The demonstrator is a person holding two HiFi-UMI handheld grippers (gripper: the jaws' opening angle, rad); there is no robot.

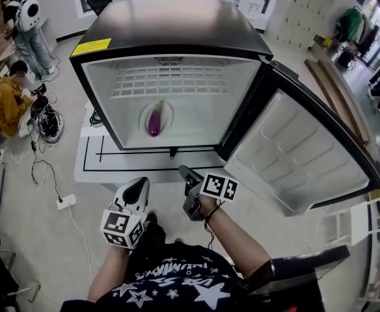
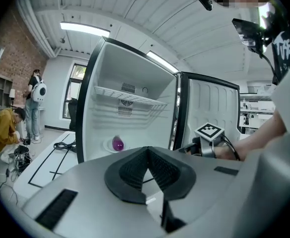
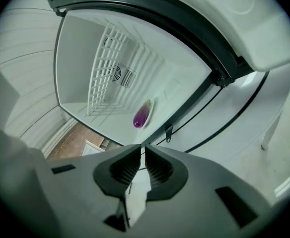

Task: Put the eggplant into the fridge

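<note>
The purple eggplant [image 1: 155, 119] lies on a small white plate [image 1: 168, 111] on the floor of the open fridge [image 1: 170, 28]. The left gripper view shows the eggplant [image 2: 117, 144] low in the fridge, and in the right gripper view the eggplant [image 3: 141, 115] lies ahead. Both grippers hang outside the fridge, near the person's body. My left gripper [image 1: 136, 188] is shut and holds nothing; in its own view the left gripper [image 2: 146, 150] has its tips together. My right gripper [image 1: 188, 173] points at the fridge's lower edge, also shut and bare, as the right gripper [image 3: 141, 150] view confirms.
The fridge door [image 1: 300, 155] swings wide to the right. A wire shelf [image 1: 170, 80] spans the upper interior. The fridge stands on a white platform [image 1: 89, 158] with black lines. Cables and a power strip [image 1: 65, 202] lie on the floor at left, near two people [image 1: 11, 99].
</note>
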